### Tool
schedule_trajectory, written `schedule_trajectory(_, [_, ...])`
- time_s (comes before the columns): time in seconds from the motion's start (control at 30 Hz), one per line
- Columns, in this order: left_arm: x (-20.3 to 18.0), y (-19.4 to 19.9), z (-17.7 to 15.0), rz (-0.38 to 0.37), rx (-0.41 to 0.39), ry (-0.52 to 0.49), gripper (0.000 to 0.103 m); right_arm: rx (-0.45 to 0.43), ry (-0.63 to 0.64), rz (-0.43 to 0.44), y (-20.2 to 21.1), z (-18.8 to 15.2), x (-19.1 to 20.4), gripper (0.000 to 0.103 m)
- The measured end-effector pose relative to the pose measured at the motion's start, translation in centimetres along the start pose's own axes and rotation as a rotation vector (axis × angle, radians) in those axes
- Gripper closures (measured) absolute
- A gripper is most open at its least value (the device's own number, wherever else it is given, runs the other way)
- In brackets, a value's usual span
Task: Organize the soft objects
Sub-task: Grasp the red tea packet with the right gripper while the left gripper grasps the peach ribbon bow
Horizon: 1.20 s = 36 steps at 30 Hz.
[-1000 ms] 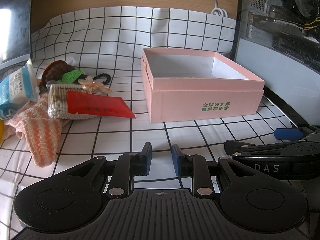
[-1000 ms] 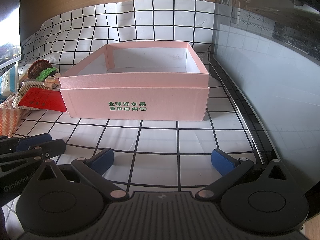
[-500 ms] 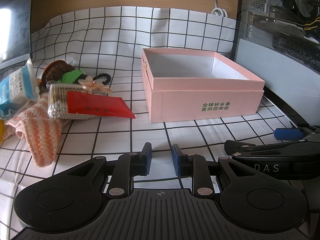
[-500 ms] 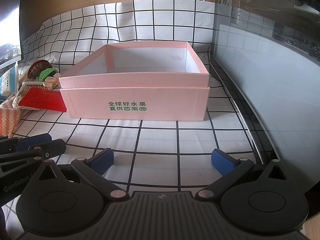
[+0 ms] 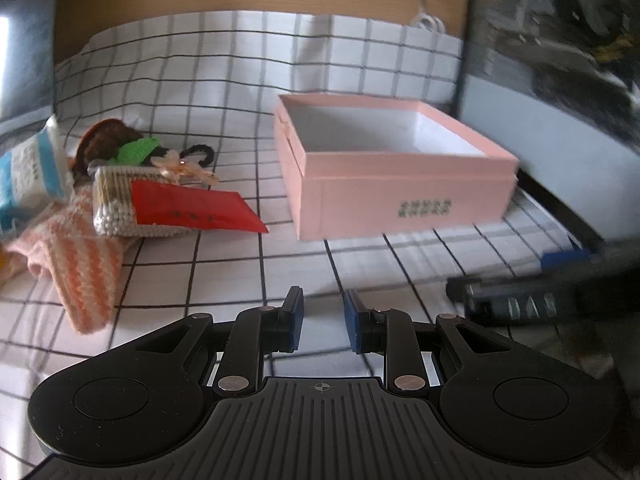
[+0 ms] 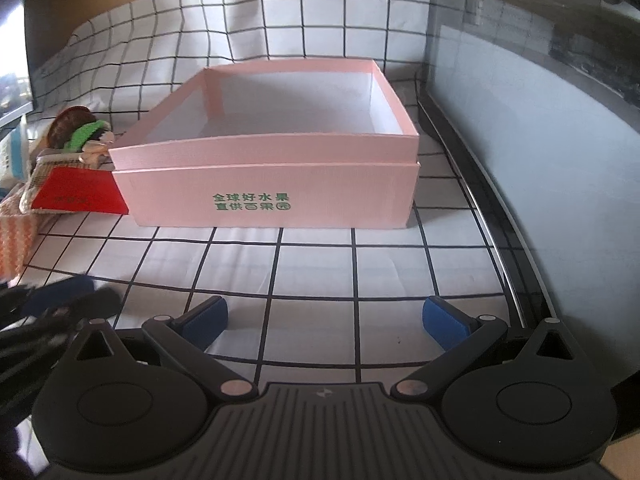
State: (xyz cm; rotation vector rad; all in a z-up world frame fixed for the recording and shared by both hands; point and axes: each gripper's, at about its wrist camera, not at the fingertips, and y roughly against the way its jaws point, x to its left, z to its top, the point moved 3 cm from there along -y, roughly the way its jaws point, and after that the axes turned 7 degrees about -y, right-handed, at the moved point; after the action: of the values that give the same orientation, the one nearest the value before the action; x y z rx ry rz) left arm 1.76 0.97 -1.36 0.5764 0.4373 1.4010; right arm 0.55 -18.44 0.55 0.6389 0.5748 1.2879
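Left wrist view: left gripper [image 5: 320, 312] narrowly parted, empty, soft pile with striped sock [image 5: 76, 256] untouched left of the empty pink box [image 5: 400, 200]; right wrist view: right gripper [image 6: 324, 316] spread wide, empty, facing the box, so the first pickup is judged pending.

We see both views from low over the checked cloth [image 5: 224, 264], looking forward and down. Both share the pink box [image 5: 400, 196], which the right view faces nearer, and the pile [image 6: 68, 176] at left.

Soft daylight from left, fisheye-bent edges, blurry left-wrist pic.
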Motion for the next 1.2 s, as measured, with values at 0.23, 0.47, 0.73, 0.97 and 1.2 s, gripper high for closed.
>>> schedule_trajectory(0.23, [8.7,4.6,1.3,-0.046,0.037,0.104,0.077,0.08,0.003,-0.021,0.2,0.5,0.9,0.0])
schedule_trajectory(0.47, [17.7,8.1,1.2,-0.06,0.053,0.272,0.076,-0.113,0.414,-0.033,3.5,-0.5,11.7,0.03])
schedule_trajectory(0.73, [20.0,7.9,1.2,-0.097,0.076,0.362,0.077,-0.163,0.679,0.073,0.2,-0.4,21.0,0.05])
schedule_trajectory(0.97, [20.7,7.2,2.7,-0.09,0.085,0.377,0.076,-0.159,0.647,0.158,-1.3,0.9,21.5,0.09])
schedule_trajectory(1.2, [21.7,1.7,6.6,-0.079,0.086,0.419,0.077,-0.15,0.481,0.222,2.7,2.1,18.2,0.1])
